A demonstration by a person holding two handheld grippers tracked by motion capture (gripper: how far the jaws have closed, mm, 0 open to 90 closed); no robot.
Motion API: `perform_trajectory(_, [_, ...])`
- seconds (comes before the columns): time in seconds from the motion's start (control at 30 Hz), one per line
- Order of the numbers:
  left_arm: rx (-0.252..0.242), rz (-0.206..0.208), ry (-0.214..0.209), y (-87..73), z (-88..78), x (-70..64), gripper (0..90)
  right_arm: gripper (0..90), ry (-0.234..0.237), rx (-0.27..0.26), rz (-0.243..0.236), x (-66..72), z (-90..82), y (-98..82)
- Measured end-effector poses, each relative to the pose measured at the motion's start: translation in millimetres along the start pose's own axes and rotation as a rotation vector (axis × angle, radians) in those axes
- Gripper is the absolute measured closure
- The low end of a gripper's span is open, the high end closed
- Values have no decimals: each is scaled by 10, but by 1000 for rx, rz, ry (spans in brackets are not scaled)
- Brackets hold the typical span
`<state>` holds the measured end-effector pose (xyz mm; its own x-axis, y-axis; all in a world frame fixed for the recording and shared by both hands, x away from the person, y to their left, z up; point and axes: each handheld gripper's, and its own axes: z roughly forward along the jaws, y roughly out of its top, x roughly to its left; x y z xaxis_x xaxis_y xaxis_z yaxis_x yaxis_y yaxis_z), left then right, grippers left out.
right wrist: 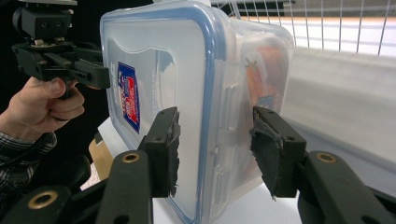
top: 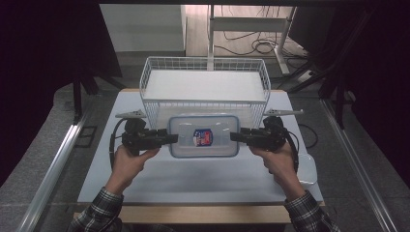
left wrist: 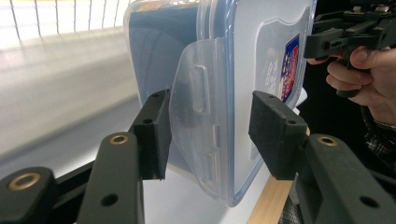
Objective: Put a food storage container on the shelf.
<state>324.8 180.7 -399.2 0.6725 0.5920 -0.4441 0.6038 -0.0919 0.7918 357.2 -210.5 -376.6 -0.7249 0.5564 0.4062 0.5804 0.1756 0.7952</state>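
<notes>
A lab-like recording space: black curtains (top: 43, 53), loose floor cables (top: 251, 46), and a bare white table (top: 193, 179).

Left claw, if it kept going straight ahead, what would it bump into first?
Probably the side latch flap of the clear plastic food box with a blue-rimmed lid; the left claw is open with that flap between its jaws.
</notes>
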Motion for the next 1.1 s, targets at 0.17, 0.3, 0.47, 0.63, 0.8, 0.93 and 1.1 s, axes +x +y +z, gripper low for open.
perform_trajectory(0.17, [-13,4,7,151,-45,-1,501,533,-1,-9,-6,10,-7,126])
perform_trajectory(0.3, [-22,7,9,265,-67,10,501,533,-2,-20,-5,9,-14,274])
perform_trajectory(0.47, [-31,14,12,417,-98,15,501,532,-3,-33,-12,4,-29,423])
perform_trajectory(0.63, [-42,27,17,584,-137,10,500,533,-3,-46,-18,10,-46,538])
perform_trajectory(0.8, [-48,36,20,762,-155,20,500,533,-4,-59,-24,0,-65,703])
perform_trajectory(0.93, [-52,35,22,851,-159,26,500,532,-7,-66,-24,-11,-74,777])
perform_trajectory(1.1, [-60,38,22,986,-157,38,499,531,-12,-79,-25,-35,-99,930])
